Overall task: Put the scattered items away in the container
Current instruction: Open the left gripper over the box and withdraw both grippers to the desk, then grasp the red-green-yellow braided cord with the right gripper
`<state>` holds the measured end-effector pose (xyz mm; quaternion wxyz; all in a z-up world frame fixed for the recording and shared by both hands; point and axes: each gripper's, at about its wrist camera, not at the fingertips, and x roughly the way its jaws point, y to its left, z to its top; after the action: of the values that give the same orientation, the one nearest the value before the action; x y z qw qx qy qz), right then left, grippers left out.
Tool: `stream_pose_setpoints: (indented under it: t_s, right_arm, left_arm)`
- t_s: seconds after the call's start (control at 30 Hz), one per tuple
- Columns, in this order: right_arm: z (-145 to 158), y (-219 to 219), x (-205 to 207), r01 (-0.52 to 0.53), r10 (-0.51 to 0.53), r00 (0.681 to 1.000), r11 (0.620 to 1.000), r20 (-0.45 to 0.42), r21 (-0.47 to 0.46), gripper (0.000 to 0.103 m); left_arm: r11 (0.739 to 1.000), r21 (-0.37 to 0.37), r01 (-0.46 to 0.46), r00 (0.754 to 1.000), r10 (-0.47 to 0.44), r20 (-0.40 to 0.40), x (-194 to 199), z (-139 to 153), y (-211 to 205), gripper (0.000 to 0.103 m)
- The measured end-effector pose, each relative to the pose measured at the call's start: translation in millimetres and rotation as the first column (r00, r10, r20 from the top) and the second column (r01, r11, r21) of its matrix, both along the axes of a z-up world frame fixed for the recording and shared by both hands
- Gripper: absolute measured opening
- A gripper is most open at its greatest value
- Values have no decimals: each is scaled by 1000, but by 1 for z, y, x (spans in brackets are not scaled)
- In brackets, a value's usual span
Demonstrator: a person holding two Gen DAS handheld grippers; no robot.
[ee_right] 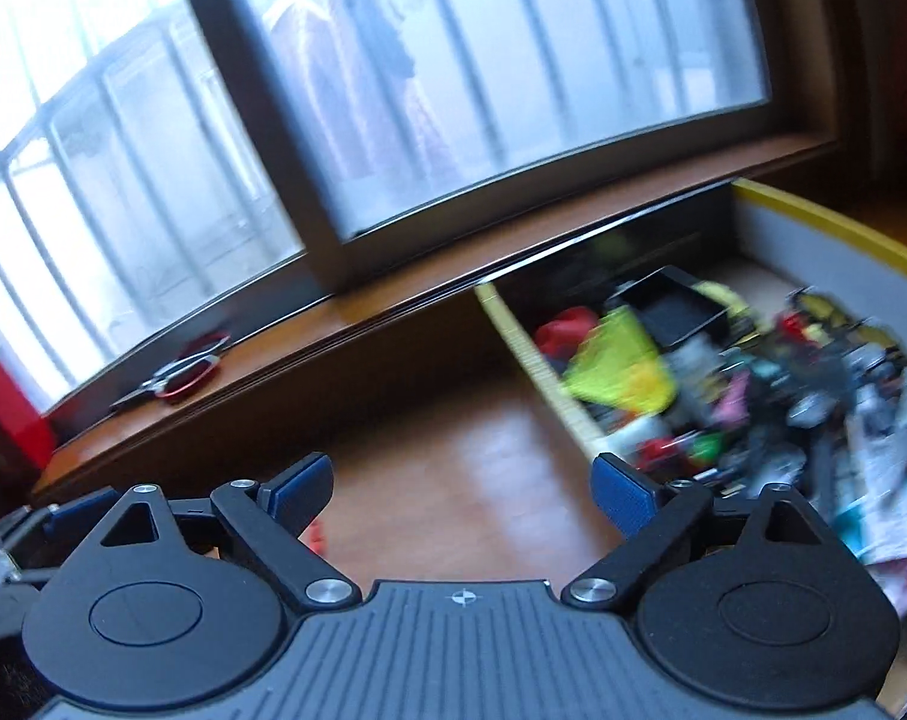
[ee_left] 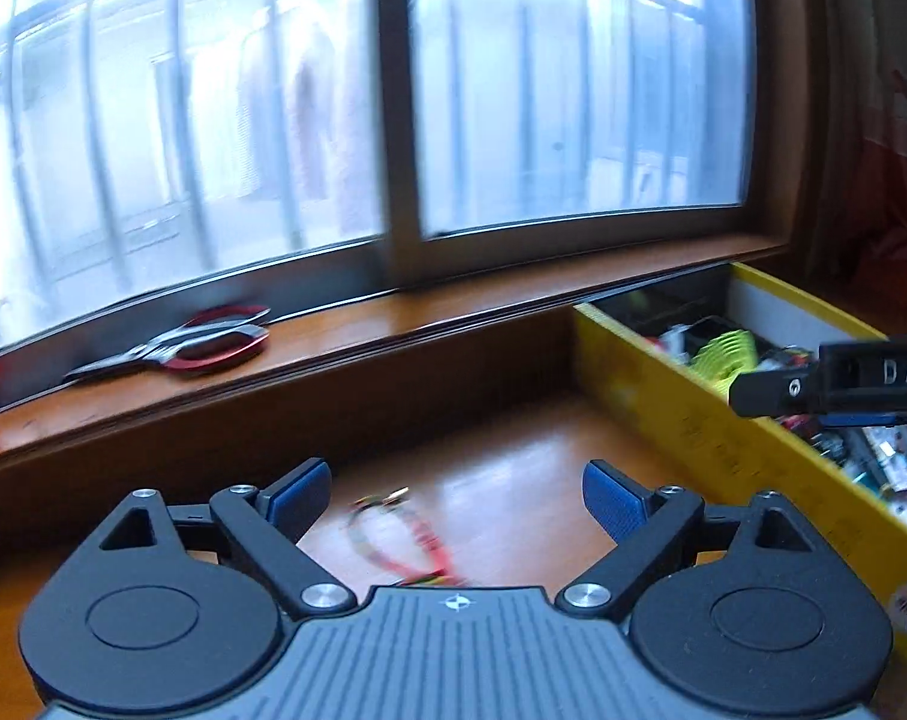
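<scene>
The left tongs stand wide with nothing between the blue pads, above a blurred bundle of red and yellow wires on the wooden desk. At two o'clock sits the yellow container, full of mixed small items. The right tongs also gape empty, the container at two o'clock. Scissors lie on the windowsill at ten o'clock.
</scene>
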<state>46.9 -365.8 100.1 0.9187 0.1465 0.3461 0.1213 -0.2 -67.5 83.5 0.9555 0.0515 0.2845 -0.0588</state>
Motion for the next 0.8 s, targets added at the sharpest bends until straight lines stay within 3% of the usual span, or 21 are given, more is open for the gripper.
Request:
stream_pose_setpoints:
  t_s: [0.17, 0.27, 0.37, 0.47, 0.57, 0.63, 0.7, 0.8]
  right_arm:
    - [-5, 99, 7, -148, 146, 988, 988, -54, -49, 95]
    - [-10, 170, 15, -309, 301, 950, 943, -79, -123, 96]
    - [-19, 239, 26, -488, 471, 873, 855, -130, -178, 97]
    - [-32, 298, 44, -652, 621, 758, 732, -200, -198, 97]
    - [-47, 346, 68, -741, 683, 671, 639, -289, -208, 96]
    - [-59, 373, 83, -782, 705, 623, 578, -340, -233, 87]
    - [-71, 395, 98, -805, 709, 593, 541, -382, -246, 71]
    - [-87, 415, 115, -806, 704, 592, 520, -391, -283, 70]
  left_arm:
    - [988, -8, -157, 986, 156, -60, -18, -23, 92, 93]
    - [963, -11, -269, 957, 266, -116, -28, -40, 147, 93]
    - [936, -18, -352, 925, 345, -160, -38, -53, 192, 93]
    - [907, -25, -421, 894, 410, -183, -48, -64, 228, 93]
    - [884, -43, -466, 871, 450, -196, -55, -69, 251, 93]
    - [875, -53, -482, 862, 462, -208, -56, -74, 260, 93]
    - [873, -55, -484, 859, 462, -220, -59, -76, 267, 93]
    - [876, -41, -480, 858, 460, -227, -56, -76, 270, 93]
